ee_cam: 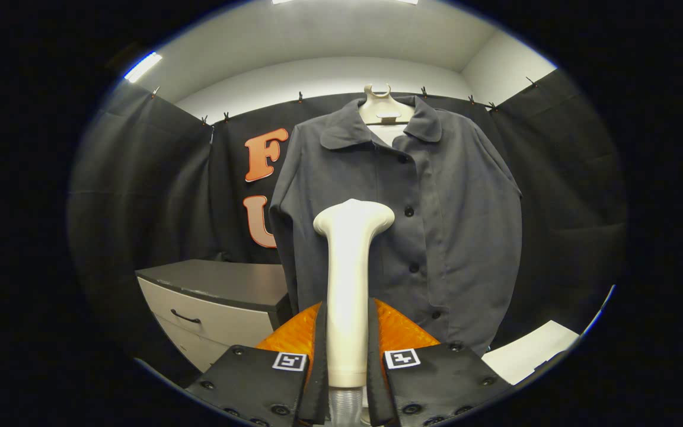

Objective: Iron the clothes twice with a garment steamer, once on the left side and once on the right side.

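A cream garment steamer (348, 279) stands upright between my fingers, its handle clamped from both sides and its wide head at the top. My gripper (347, 350) is shut on that handle. Beyond the steamer hangs a dark grey buttoned jacket (436, 213) on a pale hanger (384, 110), facing me. The steamer head sits in front of the jacket's left half, near chest height, and I cannot tell if it touches the cloth. A clear hose end (344, 406) shows below the handle.
A grey-topped drawer cabinet (211, 302) with a dark handle stands to the left, below the jacket's sleeve. A white flat surface (531, 353) lies low on the right. Black cloth walls close in all around.
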